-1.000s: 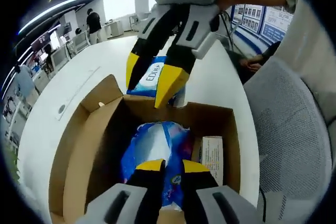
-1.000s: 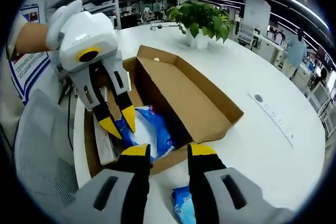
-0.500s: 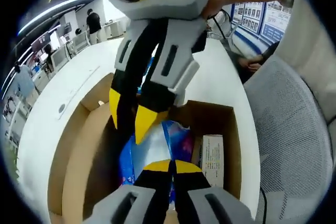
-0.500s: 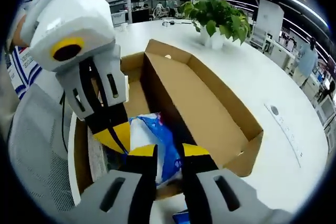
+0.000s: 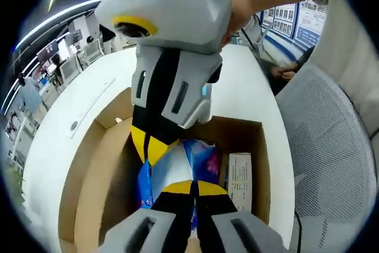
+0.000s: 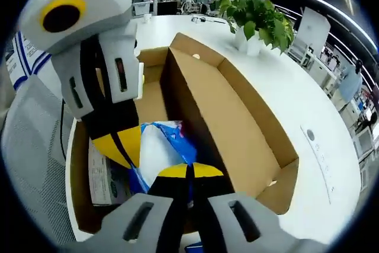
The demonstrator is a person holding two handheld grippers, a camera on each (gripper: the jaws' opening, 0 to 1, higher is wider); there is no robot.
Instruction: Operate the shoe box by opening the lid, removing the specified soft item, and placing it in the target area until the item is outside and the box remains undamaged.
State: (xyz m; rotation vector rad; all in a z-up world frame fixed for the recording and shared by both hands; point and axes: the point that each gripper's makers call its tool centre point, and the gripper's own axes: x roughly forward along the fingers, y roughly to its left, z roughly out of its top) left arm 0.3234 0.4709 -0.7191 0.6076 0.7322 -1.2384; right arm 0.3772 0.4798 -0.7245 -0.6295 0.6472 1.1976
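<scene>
Box: lid open, on the white table. Blue pack: inside the box. My left gripper: jaws pressed together on the pack. My right gripper: pinching the pack too. Leaflet: beside the pack.

I see the box on the counter, lid laid open beside it. Inside, the pack lies next to a leaflet. A plant stands behind; a chair sits beside the counter.
</scene>
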